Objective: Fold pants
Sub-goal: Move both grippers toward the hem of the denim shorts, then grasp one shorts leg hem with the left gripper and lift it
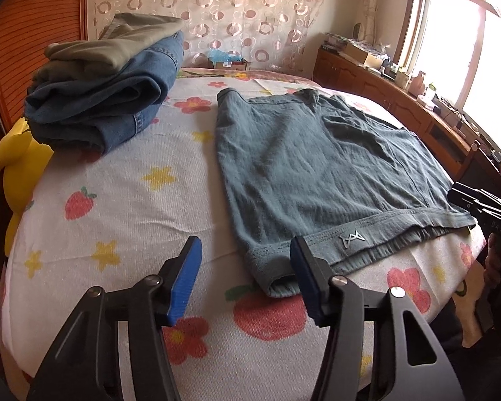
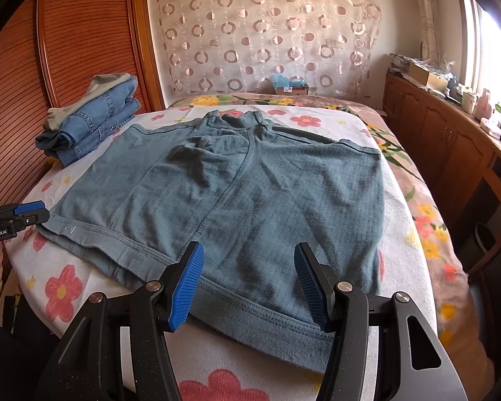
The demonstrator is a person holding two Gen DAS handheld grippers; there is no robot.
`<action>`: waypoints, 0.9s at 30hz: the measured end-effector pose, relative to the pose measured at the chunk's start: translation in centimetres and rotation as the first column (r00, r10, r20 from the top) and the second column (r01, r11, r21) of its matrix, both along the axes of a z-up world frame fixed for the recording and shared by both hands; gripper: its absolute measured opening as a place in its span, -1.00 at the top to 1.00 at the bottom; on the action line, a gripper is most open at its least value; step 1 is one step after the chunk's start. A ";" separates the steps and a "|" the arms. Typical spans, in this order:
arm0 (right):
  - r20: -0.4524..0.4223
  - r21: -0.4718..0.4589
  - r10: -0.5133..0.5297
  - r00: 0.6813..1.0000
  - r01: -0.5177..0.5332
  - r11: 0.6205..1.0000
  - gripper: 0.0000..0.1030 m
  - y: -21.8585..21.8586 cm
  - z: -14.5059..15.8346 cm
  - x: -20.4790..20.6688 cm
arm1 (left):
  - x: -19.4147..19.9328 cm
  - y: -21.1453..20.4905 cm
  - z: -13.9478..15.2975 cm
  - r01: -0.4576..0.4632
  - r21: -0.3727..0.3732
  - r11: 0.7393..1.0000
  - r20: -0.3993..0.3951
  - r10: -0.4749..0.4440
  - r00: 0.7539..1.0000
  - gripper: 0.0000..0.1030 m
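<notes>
The teal pants (image 2: 223,200) lie flat on the flowered bedspread (image 1: 117,200), already doubled it seems, hems toward me, presumably ready for another fold. The left gripper (image 1: 245,279) hangs at their seven o'clock corner, jaws spread, nothing pinched. The right gripper (image 2: 248,287) straddles the near hem at six o'clock, jaws apart; whether its pads touch cloth I can't tell. Only the left view shows the small logo (image 1: 350,238); only the right shows the dark pocket slit (image 2: 300,135).

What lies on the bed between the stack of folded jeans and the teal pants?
Only bare flowered sheet. In the left wrist view, the jeans stack and the teal pants lie apart with nothing between them.
</notes>
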State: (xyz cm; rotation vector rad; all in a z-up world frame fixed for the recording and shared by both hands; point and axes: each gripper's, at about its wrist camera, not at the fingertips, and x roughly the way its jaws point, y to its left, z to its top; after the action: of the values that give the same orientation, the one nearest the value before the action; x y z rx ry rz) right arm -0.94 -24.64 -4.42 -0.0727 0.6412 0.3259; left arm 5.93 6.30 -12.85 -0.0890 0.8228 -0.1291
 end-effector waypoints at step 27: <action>-0.014 0.049 -0.023 1.000 0.024 0.999 -0.14 -0.8 -1.1 0.6 | 0.3 -3.1 3.0 0.102 0.016 0.995 0.075 -0.103 0.992 0.84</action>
State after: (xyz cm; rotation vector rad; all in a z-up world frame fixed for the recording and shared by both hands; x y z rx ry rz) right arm -0.31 -25.40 -5.48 -0.0162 0.6461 0.3197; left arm 6.28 3.20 -9.82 -0.0296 0.7521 -0.2231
